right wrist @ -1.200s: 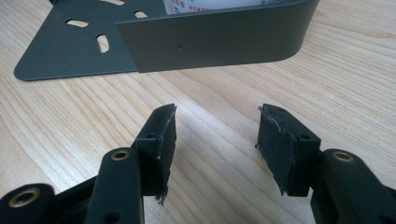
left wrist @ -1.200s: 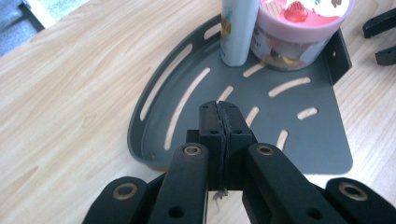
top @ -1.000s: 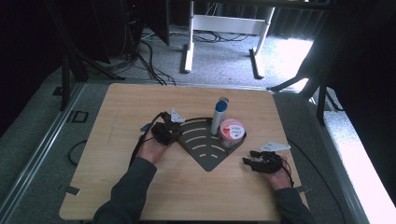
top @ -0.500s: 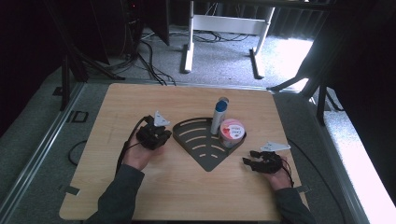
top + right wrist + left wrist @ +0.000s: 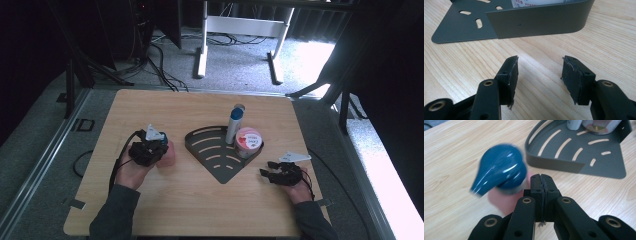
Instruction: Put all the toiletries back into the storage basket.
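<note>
A pink bottle (image 5: 169, 154) with a dark blue cap (image 5: 501, 172) stands on the wooden table, left of a dark grey corner shelf (image 5: 220, 165). My left gripper (image 5: 161, 149) is right beside the bottle. Its jaws are shut, pad against pad, with nothing between them (image 5: 541, 185); the blurred cap lies just left of the tips. On the shelf stand a blue-capped tube (image 5: 234, 122) and a round jar with a red and white lid (image 5: 248, 140). My right gripper (image 5: 265, 174) rests low on the table at the shelf's right, open and empty (image 5: 539, 72), facing the shelf's wall (image 5: 539, 22).
The table top (image 5: 165, 210) is bare wood in front of the shelf and along the near edge. Beyond the far edge, a white frame's legs (image 5: 202, 45) and cables lie on the grey floor. A metal rail (image 5: 45, 165) runs along the table's left side.
My left gripper has moved left, away from the shelf's left edge, and the pink bottle now shows beside it. The right gripper has stayed put.
</note>
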Motion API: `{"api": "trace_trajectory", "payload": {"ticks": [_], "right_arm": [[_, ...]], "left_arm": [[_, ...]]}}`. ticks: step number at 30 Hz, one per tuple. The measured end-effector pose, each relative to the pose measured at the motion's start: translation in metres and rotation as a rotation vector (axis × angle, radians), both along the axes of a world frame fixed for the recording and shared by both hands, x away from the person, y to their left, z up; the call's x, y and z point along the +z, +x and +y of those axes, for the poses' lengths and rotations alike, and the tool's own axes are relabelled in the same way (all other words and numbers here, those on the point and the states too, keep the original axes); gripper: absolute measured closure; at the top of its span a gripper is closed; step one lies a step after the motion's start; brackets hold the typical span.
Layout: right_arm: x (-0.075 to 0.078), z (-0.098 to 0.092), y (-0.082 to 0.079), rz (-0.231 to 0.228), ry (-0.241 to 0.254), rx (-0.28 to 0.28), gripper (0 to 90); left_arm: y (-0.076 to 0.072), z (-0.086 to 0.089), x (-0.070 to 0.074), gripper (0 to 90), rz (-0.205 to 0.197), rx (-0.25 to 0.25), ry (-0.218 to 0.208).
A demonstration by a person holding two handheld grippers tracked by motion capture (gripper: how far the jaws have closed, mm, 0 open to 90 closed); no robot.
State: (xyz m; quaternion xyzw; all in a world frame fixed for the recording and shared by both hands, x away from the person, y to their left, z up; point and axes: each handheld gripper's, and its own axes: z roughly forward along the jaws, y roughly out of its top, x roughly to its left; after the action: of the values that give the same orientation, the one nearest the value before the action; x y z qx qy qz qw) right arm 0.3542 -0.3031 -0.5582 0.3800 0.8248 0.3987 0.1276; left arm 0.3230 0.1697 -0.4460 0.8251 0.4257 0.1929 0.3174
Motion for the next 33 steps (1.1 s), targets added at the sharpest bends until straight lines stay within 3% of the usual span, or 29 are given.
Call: {"api": "trace_trajectory", "payload": {"ticks": [8,11,18,27,30,33], "right_arm": [[0.000,0.000,0.000,0.000,-0.001,0.000,46.4],[0.000,0.000,0.000,0.001,0.000,0.000,46.4],[0.000,0.000,0.000,0.000,0.000,-0.001,46.5],[0.000,0.000,0.000,0.000,0.000,0.000,46.4],[0.000,0.000,0.000,0.001,0.001,0.000,46.5],[0.000,0.000,0.000,0.002,0.004,-0.001,46.4]], "left_arm": [[-0.003,0.018,-0.003,89.2,-0.001,0.079,-0.005],[-0.008,0.017,0.000,89.2,-0.021,0.065,-0.008],[-0.008,0.021,0.008,89.1,-0.058,0.101,-0.015],[-0.001,0.024,0.007,88.7,-0.048,0.115,-0.023],[-0.003,0.022,0.008,88.2,-0.042,0.111,0.000],[-0.007,0.022,0.010,88.1,-0.058,0.103,-0.013]]}}
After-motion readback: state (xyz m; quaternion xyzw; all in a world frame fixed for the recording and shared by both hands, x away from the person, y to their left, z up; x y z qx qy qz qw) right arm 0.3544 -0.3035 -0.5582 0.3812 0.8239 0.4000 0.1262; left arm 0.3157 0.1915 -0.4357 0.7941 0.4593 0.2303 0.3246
